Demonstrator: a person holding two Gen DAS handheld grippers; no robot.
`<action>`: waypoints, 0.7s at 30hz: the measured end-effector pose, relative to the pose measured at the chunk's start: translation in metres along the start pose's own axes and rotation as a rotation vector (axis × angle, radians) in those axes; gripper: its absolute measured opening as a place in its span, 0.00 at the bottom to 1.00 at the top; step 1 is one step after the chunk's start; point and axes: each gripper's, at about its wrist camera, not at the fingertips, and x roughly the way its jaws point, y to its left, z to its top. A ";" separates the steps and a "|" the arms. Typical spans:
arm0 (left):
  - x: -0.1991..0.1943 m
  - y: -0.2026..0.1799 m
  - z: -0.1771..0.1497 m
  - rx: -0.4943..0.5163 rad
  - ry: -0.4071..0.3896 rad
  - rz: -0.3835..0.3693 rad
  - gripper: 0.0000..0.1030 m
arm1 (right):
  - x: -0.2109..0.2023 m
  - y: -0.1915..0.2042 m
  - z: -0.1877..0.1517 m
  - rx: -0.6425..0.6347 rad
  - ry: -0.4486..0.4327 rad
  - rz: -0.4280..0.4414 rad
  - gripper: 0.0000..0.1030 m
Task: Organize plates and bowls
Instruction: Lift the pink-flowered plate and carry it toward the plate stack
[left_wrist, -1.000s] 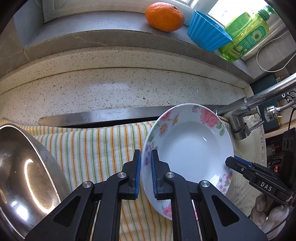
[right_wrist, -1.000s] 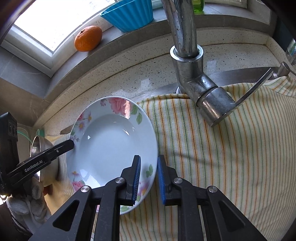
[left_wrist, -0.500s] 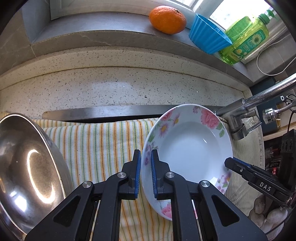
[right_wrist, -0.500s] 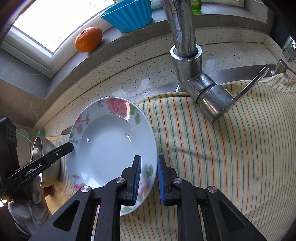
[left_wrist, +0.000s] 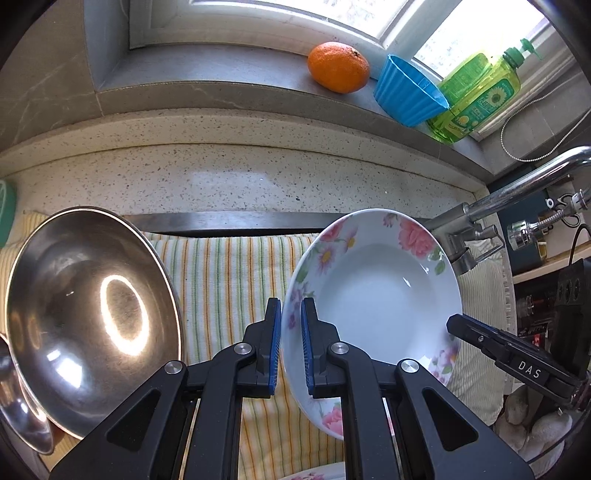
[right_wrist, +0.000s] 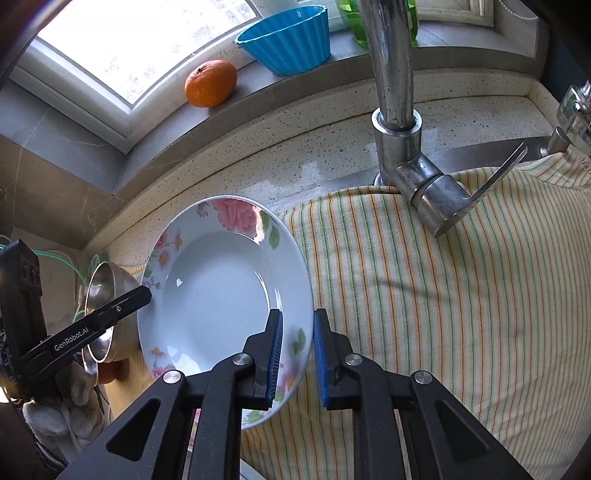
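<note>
Both grippers have lifted the floral plate a little off the striped towel, and in the left wrist view the steel bowl now shows much more fully at the left edge.

From left to right: the steel bowl stands tilted beside a smaller steel one; the left gripper pinches the plate's left rim between its blue pads; the plate hangs tilted between the two hands, above the towel; the right gripper pinches the opposite rim; the tap stands beyond, on the far right.

Judging from this, the coming move turns on one relation: the plate spans the gap between the grippers, each holding one edge, so neither hand can shift alone without twisting it. The bowls lie on the left hand's side, well apart from the right.
</note>
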 end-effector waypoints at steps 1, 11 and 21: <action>-0.003 0.000 -0.001 0.000 -0.004 -0.002 0.09 | -0.002 0.002 -0.001 -0.002 -0.002 0.002 0.15; -0.037 0.005 -0.018 -0.007 -0.044 -0.014 0.09 | -0.026 0.025 -0.019 -0.032 -0.021 0.015 0.15; -0.071 0.007 -0.046 0.000 -0.080 -0.028 0.09 | -0.050 0.042 -0.050 -0.052 -0.035 0.026 0.15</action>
